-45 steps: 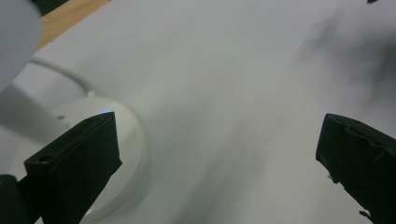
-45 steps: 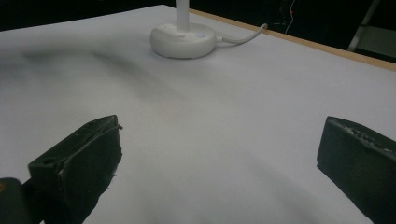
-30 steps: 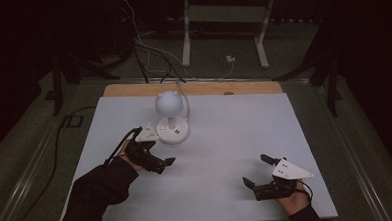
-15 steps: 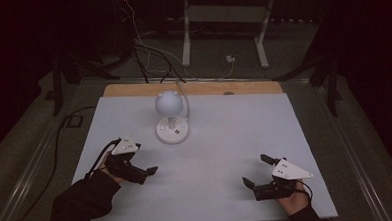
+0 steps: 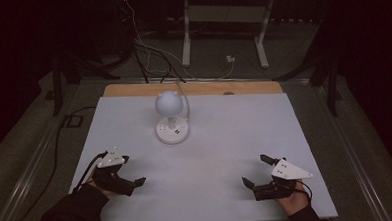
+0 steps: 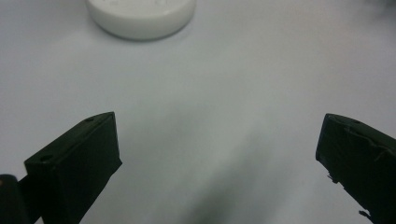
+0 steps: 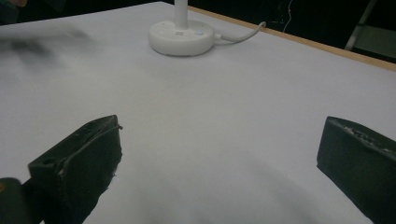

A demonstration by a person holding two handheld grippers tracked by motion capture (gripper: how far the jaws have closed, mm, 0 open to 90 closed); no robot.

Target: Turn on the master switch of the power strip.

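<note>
two tools, one lamp. left tool (image 5: 129,183) low over the near-left tabletop (image 5: 225,139), jaws spread wide, nothing between them. right tool (image 5: 256,172) near the near-right edge, jaws likewise released and empty. lamp (image 5: 171,116): white, round flat base with small buttons, short stem, globe head; stands upright at the far middle of the tabletop, well apart from both tools; white cord (image 7: 240,33) runs off the back edge. tabletop pale grey-white, wooden strip (image 5: 193,88) along far side. room dark; cables and a metal stand (image 5: 225,24) on the floor behind.
</note>
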